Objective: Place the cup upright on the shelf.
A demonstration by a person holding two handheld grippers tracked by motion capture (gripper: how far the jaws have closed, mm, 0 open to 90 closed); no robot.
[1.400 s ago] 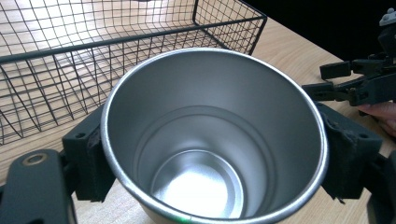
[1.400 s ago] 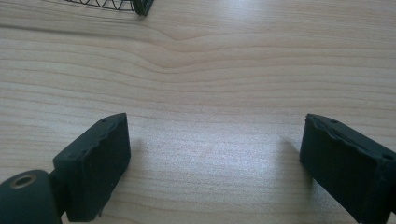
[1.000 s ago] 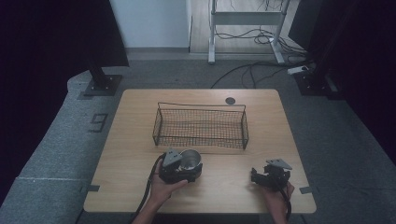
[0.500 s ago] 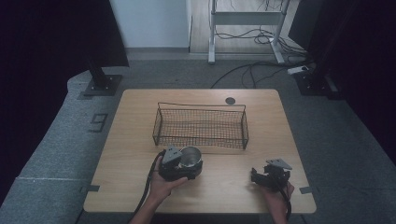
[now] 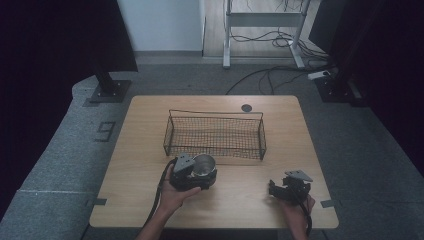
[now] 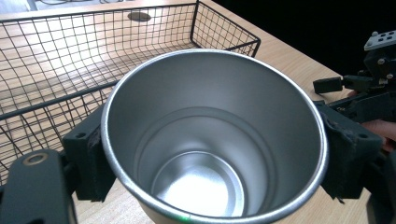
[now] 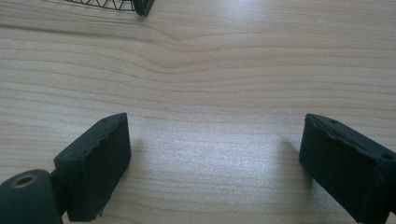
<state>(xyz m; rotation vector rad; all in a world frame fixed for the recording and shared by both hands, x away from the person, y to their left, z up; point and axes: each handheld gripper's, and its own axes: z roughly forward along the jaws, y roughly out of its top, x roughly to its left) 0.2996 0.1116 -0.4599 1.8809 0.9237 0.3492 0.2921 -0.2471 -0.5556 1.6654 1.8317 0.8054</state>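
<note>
An empty shiny metal cup (image 6: 215,154) sits upright between the jaws of my left gripper (image 6: 210,140), which are shut on its sides. From the high view the cup (image 5: 204,164) and left gripper (image 5: 196,173) are just in front of the black wire basket (image 5: 215,113), near its front wall. The basket (image 6: 70,56) holds nothing. My right gripper (image 5: 280,189) rests low at the table's front right, and its fingertips (image 7: 93,158) stand wide apart over bare wood, so the right gripper (image 7: 215,163) is open.
The wooden table (image 5: 300,150) has a small round grommet (image 5: 246,107) behind the basket. The right gripper (image 6: 369,93) also appears at the far right of the left gripper view. Cables and desk legs (image 5: 265,30) lie on the floor beyond.
</note>
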